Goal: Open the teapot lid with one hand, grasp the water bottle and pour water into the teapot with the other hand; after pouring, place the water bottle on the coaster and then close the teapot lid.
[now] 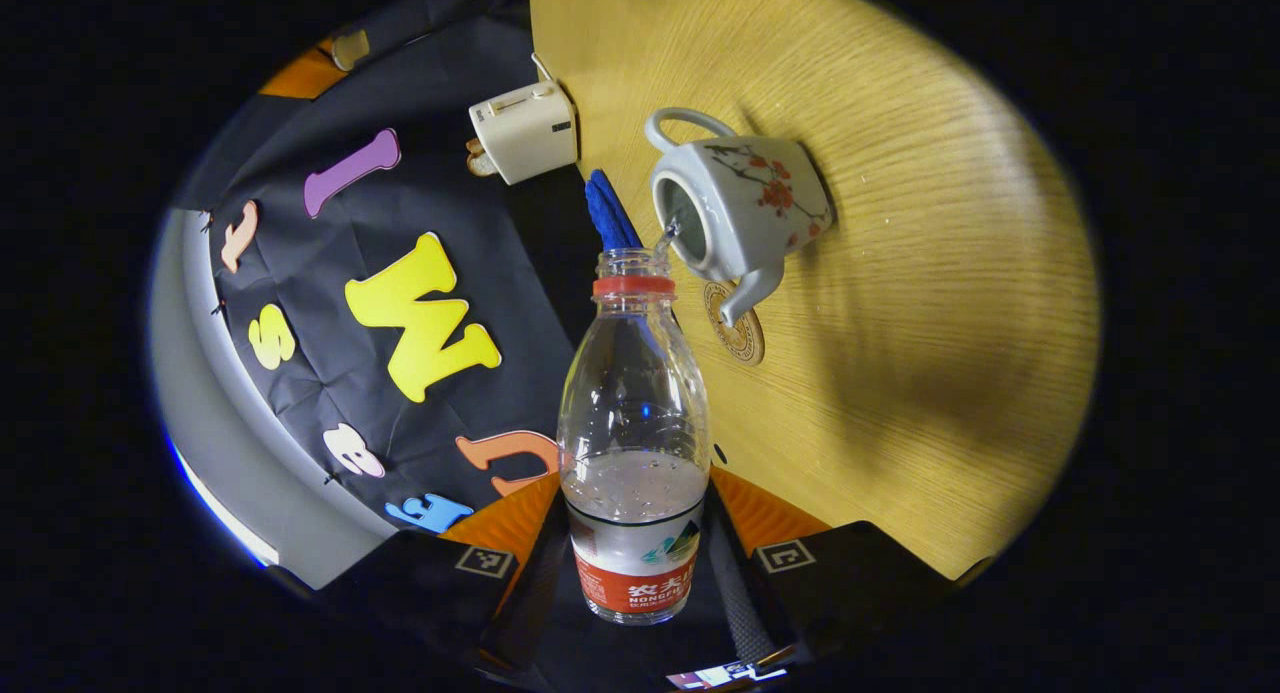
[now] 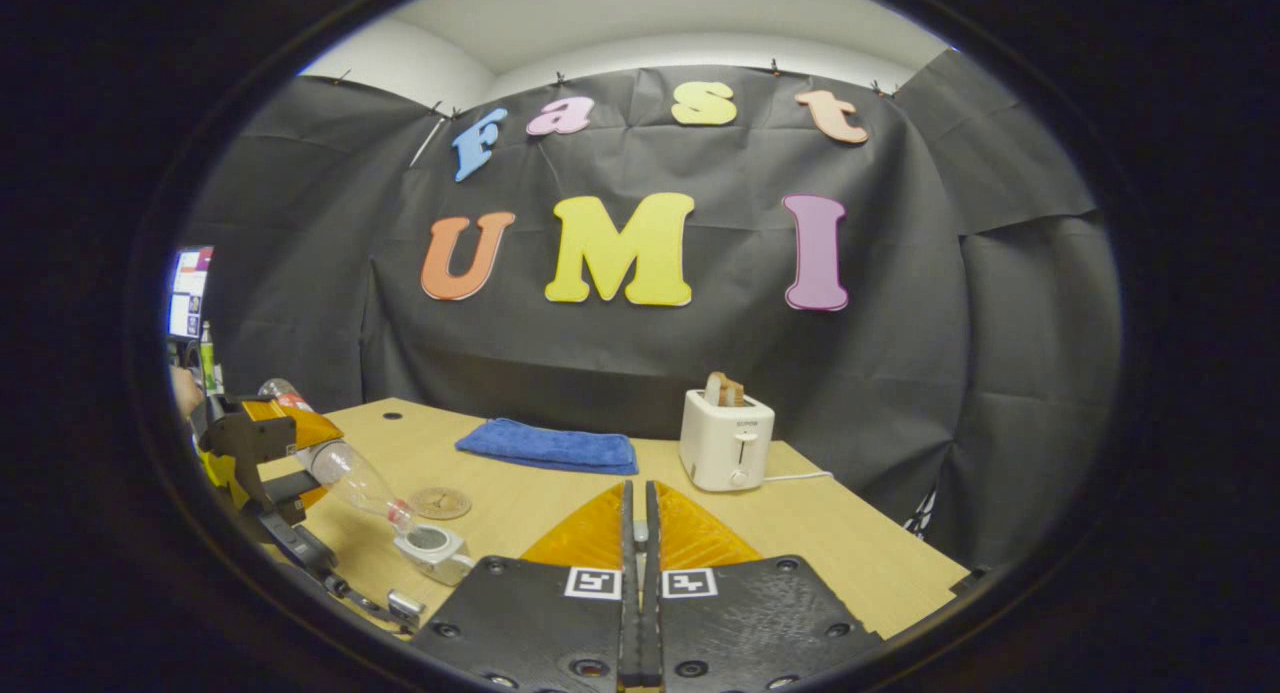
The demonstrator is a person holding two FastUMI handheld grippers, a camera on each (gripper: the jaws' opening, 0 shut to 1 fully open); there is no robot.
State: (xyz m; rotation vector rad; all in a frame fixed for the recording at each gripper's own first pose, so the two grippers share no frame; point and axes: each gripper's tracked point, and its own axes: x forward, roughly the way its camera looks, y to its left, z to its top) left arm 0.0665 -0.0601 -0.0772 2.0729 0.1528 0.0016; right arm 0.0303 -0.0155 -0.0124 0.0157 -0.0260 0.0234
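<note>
My left gripper is shut on the lower body of a clear water bottle with a red label and no cap. The bottle is tipped, its mouth at the open top of the white flowered teapot, and a thin stream of water runs in. The teapot has no lid on it. A round coaster lies by the spout. In the right gripper view the tilted bottle points down into the teapot, beside the coaster. My right gripper is shut, raised above the table, with nothing visible between its fingers.
A white toaster with toast stands at the back of the wooden table, its cord trailing right. A folded blue towel lies to its left. A screen and a hand are at the far left.
</note>
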